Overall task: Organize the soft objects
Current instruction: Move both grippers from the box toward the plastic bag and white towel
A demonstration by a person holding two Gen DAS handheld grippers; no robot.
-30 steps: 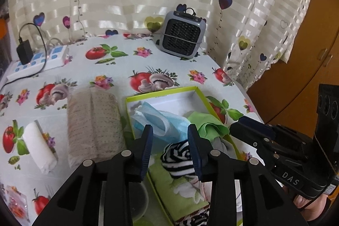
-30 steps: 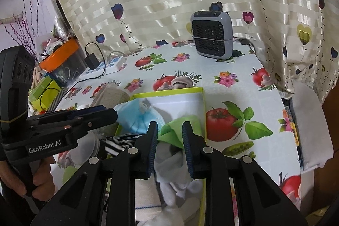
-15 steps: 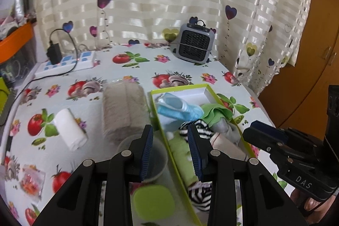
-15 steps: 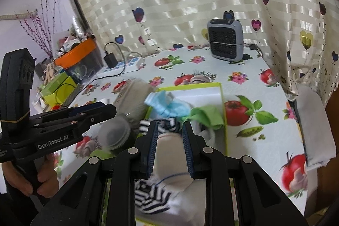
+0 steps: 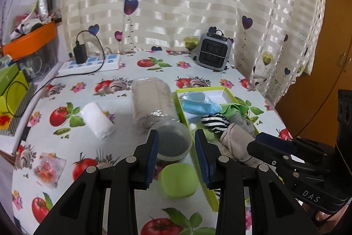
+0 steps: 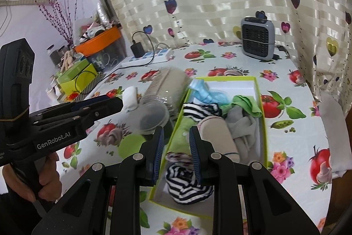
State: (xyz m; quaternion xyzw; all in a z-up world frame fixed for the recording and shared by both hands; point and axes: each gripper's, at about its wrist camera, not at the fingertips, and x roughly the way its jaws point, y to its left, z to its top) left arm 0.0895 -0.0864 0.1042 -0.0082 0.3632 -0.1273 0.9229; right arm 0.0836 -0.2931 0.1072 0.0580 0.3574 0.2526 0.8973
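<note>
The green-rimmed box (image 6: pixel 261 102) of socks and cloths lies just ahead of and below the right tool (image 6: pixel 176 152), right of the left tool (image 5: pixel 176 155), both tilted downward, jaws parted and empty.

A lime-green box (image 6: pixel 263 124) holds a black-and-white striped sock (image 6: pixel 187 186), a blue mask (image 6: pixel 204 94) and a green cloth (image 6: pixel 246 104).
</note>
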